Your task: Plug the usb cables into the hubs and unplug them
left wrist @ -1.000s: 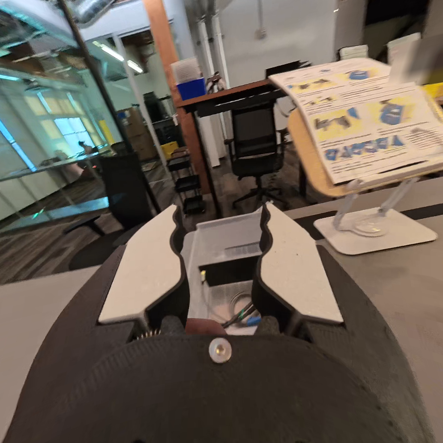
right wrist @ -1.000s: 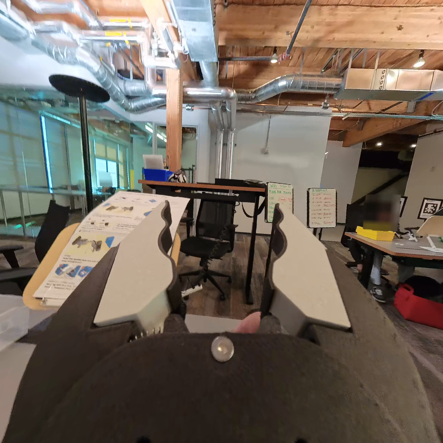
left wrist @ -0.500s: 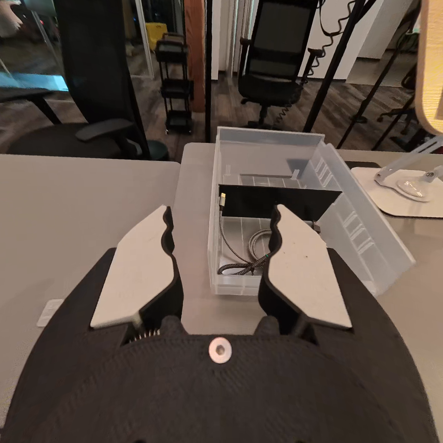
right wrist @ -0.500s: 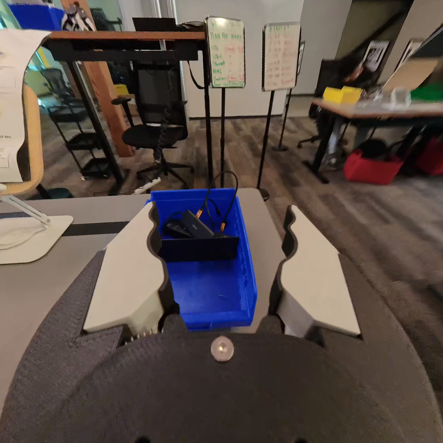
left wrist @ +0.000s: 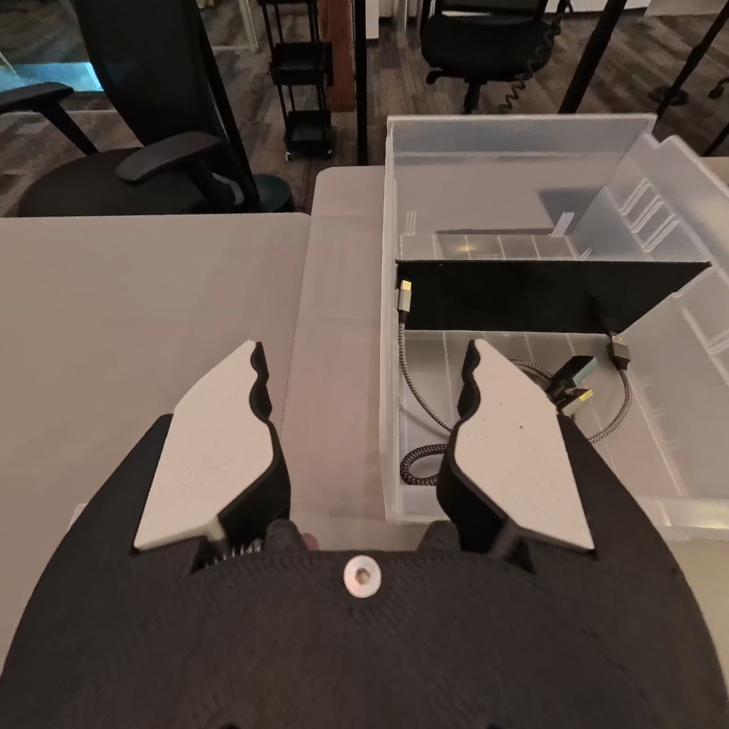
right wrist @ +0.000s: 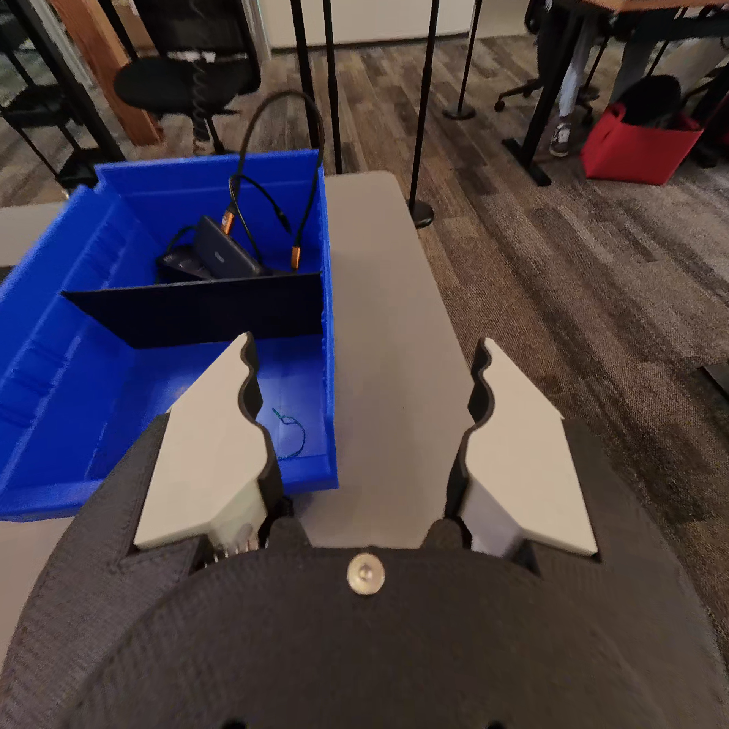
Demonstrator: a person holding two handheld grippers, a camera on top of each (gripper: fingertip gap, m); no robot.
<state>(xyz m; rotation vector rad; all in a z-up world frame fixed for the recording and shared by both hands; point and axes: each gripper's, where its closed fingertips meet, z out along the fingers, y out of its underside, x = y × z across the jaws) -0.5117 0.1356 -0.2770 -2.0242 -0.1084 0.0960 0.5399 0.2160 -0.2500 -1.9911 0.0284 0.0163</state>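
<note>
Your left gripper (left wrist: 365,347) hovers over bare grey table (left wrist: 157,315), just left of the clear bin (left wrist: 388,355); your right gripper (right wrist: 365,343) hovers over the table strip (right wrist: 394,335) between the blue bin (right wrist: 59,355) and the table's right edge. Braided usb cables (left wrist: 410,382) lie in the clear bin's near compartment, before a black divider (left wrist: 513,296). Dark hubs (right wrist: 225,252) sit behind the blue bin's divider (right wrist: 197,307). Both grippers' jaws stand wide apart, holding nothing.
</note>
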